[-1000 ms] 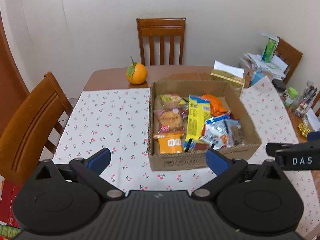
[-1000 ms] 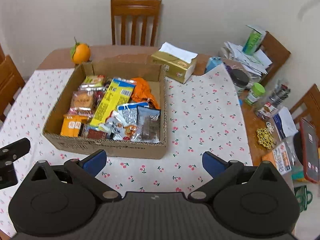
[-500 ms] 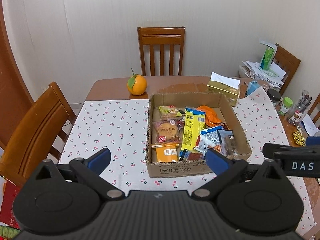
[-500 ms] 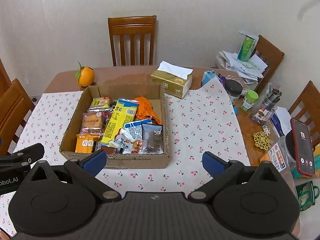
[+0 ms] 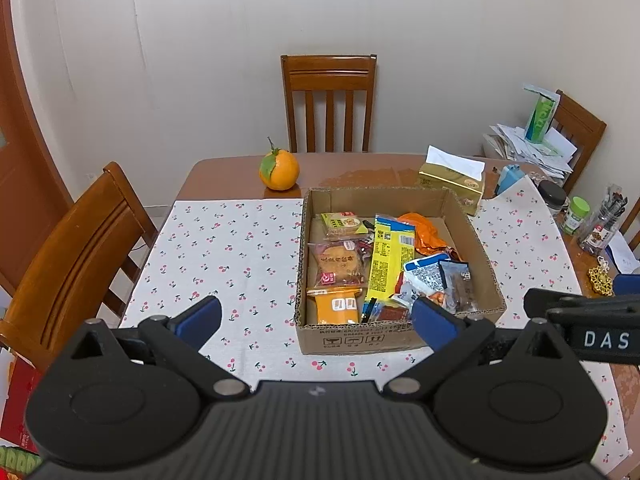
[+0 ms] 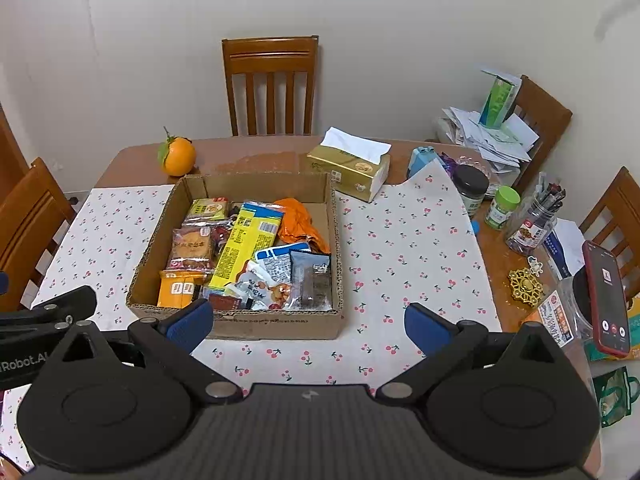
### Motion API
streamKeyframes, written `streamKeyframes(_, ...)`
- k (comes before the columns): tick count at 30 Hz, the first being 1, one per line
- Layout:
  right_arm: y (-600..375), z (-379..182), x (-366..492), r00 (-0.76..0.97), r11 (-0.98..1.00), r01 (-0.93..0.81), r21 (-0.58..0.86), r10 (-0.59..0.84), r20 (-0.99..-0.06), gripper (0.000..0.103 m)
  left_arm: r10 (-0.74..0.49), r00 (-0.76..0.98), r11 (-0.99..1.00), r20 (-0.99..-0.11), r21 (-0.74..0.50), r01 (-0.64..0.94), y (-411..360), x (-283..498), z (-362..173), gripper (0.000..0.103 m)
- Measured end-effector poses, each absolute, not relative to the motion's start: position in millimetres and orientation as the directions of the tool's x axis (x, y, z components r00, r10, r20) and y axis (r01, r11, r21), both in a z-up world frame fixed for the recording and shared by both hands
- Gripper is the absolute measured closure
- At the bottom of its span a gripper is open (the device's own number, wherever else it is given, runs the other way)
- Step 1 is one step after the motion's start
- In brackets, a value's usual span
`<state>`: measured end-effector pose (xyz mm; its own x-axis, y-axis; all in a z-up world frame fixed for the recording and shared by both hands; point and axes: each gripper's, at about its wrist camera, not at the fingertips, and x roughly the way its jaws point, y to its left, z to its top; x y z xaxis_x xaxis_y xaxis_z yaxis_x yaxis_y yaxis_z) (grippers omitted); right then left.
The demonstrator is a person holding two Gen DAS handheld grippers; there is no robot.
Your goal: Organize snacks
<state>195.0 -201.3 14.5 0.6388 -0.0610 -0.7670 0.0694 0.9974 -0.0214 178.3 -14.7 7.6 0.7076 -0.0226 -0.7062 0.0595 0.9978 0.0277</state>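
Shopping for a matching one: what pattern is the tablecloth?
White tablecloth with small red cherries; clearest in the right wrist view.

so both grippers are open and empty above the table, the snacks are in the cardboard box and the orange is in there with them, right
Not quite: the orange sits outside the cardboard box, on bare table beyond its far left corner, as the right wrist view shows. The rest holds: left gripper and right gripper are open and empty, and the snacks are in the box.

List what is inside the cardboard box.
The box holds snack packets: a long yellow packet, an orange foil bag, a round cake, an orange packet, a dark packet, and others. They overlap, so whatever lies beneath is hidden.
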Motion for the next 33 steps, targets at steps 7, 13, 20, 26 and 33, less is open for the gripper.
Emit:
streamKeyframes(7,-198.4,13.6,195.9,0.635,0.998,0.057,-0.023,-0.054,-0.770,0.000,-0.015,0.707,0.998,-0.707,0.031,0.052,-14.0,179.2,7.6,0.002)
streamKeyframes(13,-198.3,13.4,196.1,0.635,0.998,0.058,-0.022,-0.054,-0.771,0.000,-0.015,0.707,0.998,-0.707,0.031,0.053,-14.1,179.5,7.9,0.002)
streamKeyframes(20,-198.0,13.5,197.1,0.638,0.998,0.061,-0.021,-0.056,-0.768,0.000,-0.015,0.708,0.998,-0.706,0.033,0.054,-14.5,182.0,8.8,0.002)
streamKeyframes(26,-198.7,13.5,198.0,0.639,0.998,0.061,-0.022,-0.056,-0.768,0.000,-0.015,0.708,0.998,-0.706,0.032,0.054,-14.3,182.4,9.1,0.002)
streamKeyframes(33,-199.3,13.6,198.5,0.638,0.998,0.061,-0.024,-0.057,-0.768,0.000,-0.016,0.708,0.998,-0.706,0.032,0.054,-14.4,182.7,9.1,0.002)
